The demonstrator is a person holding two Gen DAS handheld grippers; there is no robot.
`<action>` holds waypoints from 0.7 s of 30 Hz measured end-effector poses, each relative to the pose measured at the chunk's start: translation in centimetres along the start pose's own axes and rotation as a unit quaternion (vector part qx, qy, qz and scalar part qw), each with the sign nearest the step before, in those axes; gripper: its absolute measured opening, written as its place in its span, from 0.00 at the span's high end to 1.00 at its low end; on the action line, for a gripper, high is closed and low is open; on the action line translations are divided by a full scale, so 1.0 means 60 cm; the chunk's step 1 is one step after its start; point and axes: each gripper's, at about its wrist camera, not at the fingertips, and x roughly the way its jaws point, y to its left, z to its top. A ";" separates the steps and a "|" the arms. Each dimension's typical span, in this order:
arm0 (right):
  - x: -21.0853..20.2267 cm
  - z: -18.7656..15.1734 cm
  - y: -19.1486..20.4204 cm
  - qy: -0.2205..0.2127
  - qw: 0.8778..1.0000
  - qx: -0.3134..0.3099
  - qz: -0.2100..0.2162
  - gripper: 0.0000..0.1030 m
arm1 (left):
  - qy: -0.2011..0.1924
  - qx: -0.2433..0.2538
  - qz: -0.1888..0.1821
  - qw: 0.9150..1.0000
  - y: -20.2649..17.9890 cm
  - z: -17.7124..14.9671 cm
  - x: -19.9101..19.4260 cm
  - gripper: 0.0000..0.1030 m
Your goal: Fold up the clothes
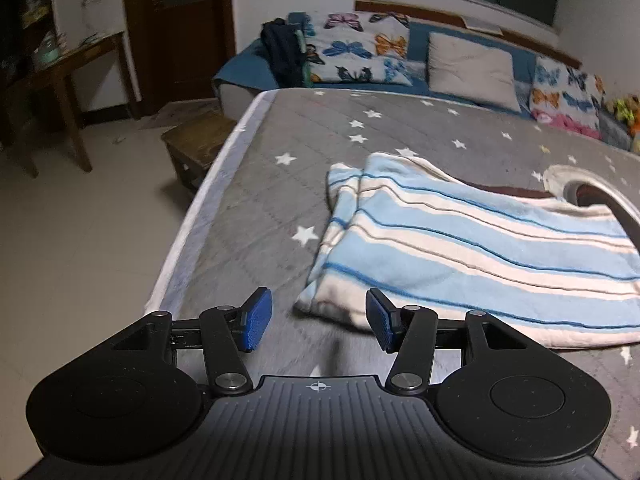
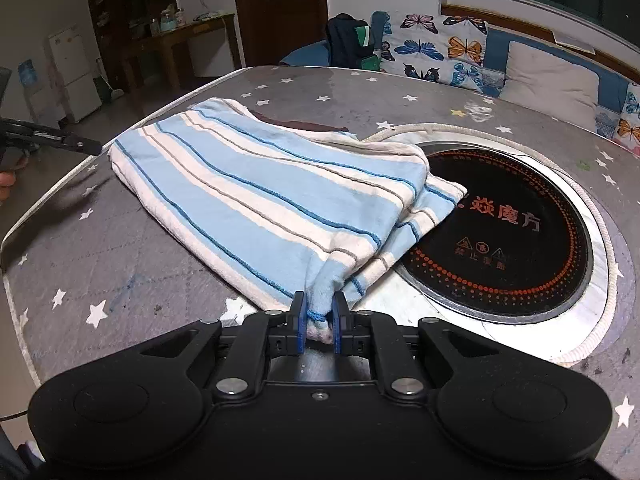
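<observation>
A blue and white striped garment (image 2: pixel 264 196) lies folded over on a grey star-print table cover (image 2: pixel 120 264); it also shows in the left wrist view (image 1: pixel 460 248). My right gripper (image 2: pixel 319 322) is shut on the garment's near corner, cloth bunched between the blue pads. My left gripper (image 1: pixel 319 318) is open and empty, just short of the garment's left near corner, above the cover (image 1: pixel 260 200). The left gripper also shows at the left edge of the right wrist view (image 2: pixel 60 140).
A round black induction cooktop (image 2: pixel 512 232) is set in the table, partly under the garment. The table's left edge (image 1: pixel 192 216) drops to a tiled floor with a wooden stool (image 1: pixel 200 144). A sofa with butterfly cushions (image 1: pixel 360 52) stands behind.
</observation>
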 end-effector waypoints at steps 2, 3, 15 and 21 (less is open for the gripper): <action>-0.001 0.003 0.002 -0.001 1.000 0.001 -0.001 0.85 | 0.009 -0.002 0.004 1.000 -0.012 0.010 0.030 0.52; -0.003 0.005 0.004 -0.001 1.000 0.002 -0.001 0.85 | 0.016 -0.007 0.000 1.000 -0.017 0.019 0.050 0.63; -0.010 -0.003 0.002 -0.008 1.000 0.003 -0.002 0.88 | 0.013 -0.030 -0.045 0.998 -0.003 -0.103 -0.051 0.91; -0.041 -0.021 0.018 0.011 1.000 -0.027 0.009 0.88 | 0.022 0.001 -0.051 0.998 0.023 -0.173 -0.143 0.91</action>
